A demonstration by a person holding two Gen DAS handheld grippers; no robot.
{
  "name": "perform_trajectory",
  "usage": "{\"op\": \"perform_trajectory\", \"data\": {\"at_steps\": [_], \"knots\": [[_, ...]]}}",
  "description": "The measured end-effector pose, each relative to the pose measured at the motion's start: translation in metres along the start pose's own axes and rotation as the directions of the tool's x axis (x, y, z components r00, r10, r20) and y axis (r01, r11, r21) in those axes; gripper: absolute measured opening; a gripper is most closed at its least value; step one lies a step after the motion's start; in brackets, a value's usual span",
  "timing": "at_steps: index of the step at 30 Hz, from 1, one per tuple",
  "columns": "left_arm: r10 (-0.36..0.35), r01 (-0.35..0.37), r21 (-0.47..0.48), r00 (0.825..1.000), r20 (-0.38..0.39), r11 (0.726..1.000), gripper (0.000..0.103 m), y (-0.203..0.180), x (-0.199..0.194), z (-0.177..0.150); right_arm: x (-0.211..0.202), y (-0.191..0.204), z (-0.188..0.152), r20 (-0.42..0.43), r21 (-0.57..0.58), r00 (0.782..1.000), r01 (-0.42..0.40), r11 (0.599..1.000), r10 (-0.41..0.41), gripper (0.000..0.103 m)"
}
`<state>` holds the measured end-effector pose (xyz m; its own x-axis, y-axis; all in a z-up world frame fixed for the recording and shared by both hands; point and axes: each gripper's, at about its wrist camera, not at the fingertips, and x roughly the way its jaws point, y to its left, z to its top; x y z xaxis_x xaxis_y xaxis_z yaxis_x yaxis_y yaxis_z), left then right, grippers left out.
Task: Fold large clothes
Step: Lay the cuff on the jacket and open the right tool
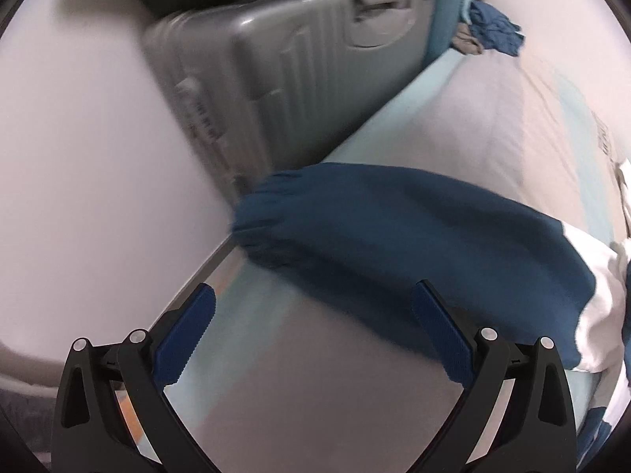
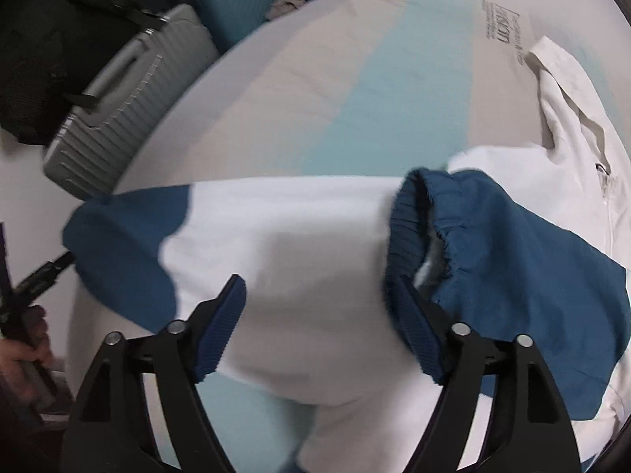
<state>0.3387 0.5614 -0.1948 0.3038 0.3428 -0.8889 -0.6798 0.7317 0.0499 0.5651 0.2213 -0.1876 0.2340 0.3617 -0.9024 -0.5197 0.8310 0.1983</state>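
A large white and dark blue jacket [image 2: 299,236] lies on the bed. Its left sleeve [image 1: 374,228] stretches out to the bed's edge, blue with an elastic cuff [image 1: 252,213]. The other blue sleeve [image 2: 512,256] is folded over the white body, its cuff [image 2: 410,228] facing me. My right gripper [image 2: 319,299] is open just above the white body, its right pad close beside that cuff, gripping nothing. My left gripper [image 1: 313,303] is open above the bedsheet, just short of the outstretched sleeve, with nothing between its pads.
The bed [image 1: 453,118] has a grey and light blue striped sheet. A grey hard suitcase [image 1: 284,63] stands on the floor against the bed's edge, with a black bag [image 2: 47,47] beside it. Crumpled blue clothes [image 1: 495,29] lie at the far end. A hand [image 2: 23,351] holds the other gripper.
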Motion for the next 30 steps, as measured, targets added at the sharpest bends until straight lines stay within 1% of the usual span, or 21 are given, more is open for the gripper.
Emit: {"op": "perform_trajectory", "data": {"at_steps": [2, 4, 8, 9, 10, 17, 18, 19, 20, 21, 22, 25, 27, 30], "knots": [[-0.002, 0.002, -0.017, 1.0, -0.007, 1.0, 0.097, 0.012, 0.004, 0.001, -0.007, 0.003, 0.001, 0.007, -0.011, 1.0, 0.01, 1.0, -0.01, 0.074], [-0.015, 0.013, -0.055, 1.0, -0.026, 0.998, 0.097, 0.029, 0.013, 0.002, -0.013, -0.001, 0.0, 0.011, 0.0, 1.0, 0.018, 1.0, -0.018, 0.074], [-0.063, 0.056, -0.12, 0.997, -0.054, 0.991, 0.097, 0.049, 0.032, 0.01, -0.024, -0.017, -0.004, 0.003, 0.049, 0.999, 0.037, 0.998, -0.037, 0.075], [-0.088, 0.079, -0.135, 0.994, -0.063, 0.988, 0.097, 0.053, 0.039, 0.013, -0.026, -0.021, -0.006, -0.001, 0.056, 0.999, 0.047, 0.997, -0.047, 0.075], [-0.108, 0.098, -0.137, 0.992, -0.067, 0.986, 0.097, 0.051, 0.044, 0.015, -0.029, -0.026, -0.008, -0.005, 0.064, 0.998, 0.056, 0.996, -0.056, 0.075], [-0.159, 0.149, -0.102, 0.983, -0.096, 0.984, 0.096, 0.045, 0.062, 0.024, -0.042, -0.055, -0.026, -0.029, 0.14, 0.995, 0.098, 0.985, -0.095, 0.075], [-0.171, 0.16, -0.106, 0.98, -0.1, 0.981, 0.095, 0.045, 0.064, 0.025, -0.041, -0.058, -0.029, -0.038, 0.16, 0.995, 0.097, 0.982, -0.092, 0.075], [-0.192, 0.18, -0.114, 0.976, -0.105, 0.977, 0.089, 0.045, 0.067, 0.027, -0.041, -0.059, -0.031, -0.042, 0.173, 0.995, 0.098, 0.98, -0.092, 0.075], [-0.218, 0.204, -0.126, 0.969, -0.115, 0.971, 0.085, 0.045, 0.069, 0.027, -0.041, -0.061, -0.033, -0.045, 0.183, 0.995, 0.099, 0.978, -0.092, 0.075], [-0.23, 0.214, -0.13, 0.966, -0.121, 0.968, 0.083, 0.042, 0.073, 0.03, -0.042, -0.062, -0.035, -0.047, 0.189, 0.995, 0.099, 0.977, -0.092, 0.075], [-0.245, 0.228, -0.131, 0.961, -0.127, 0.965, 0.078, 0.041, 0.074, 0.03, -0.044, -0.063, -0.038, -0.046, 0.19, 0.995, 0.101, 0.976, -0.094, 0.075], [-0.272, 0.251, -0.144, 0.951, -0.149, 0.957, 0.07, 0.035, 0.079, 0.033, -0.047, -0.061, -0.041, -0.053, 0.195, 0.994, 0.104, 0.975, -0.096, 0.075], [-0.274, 0.252, -0.145, 0.949, -0.154, 0.957, 0.067, 0.034, 0.079, 0.034, -0.05, -0.061, -0.042, -0.054, 0.198, 0.994, 0.105, 0.975, -0.096, 0.075], [-0.282, 0.259, -0.144, 0.945, -0.168, 0.955, 0.057, 0.027, 0.08, 0.037, -0.057, -0.064, -0.042, -0.054, 0.207, 0.993, 0.112, 0.972, -0.103, 0.075]]}}
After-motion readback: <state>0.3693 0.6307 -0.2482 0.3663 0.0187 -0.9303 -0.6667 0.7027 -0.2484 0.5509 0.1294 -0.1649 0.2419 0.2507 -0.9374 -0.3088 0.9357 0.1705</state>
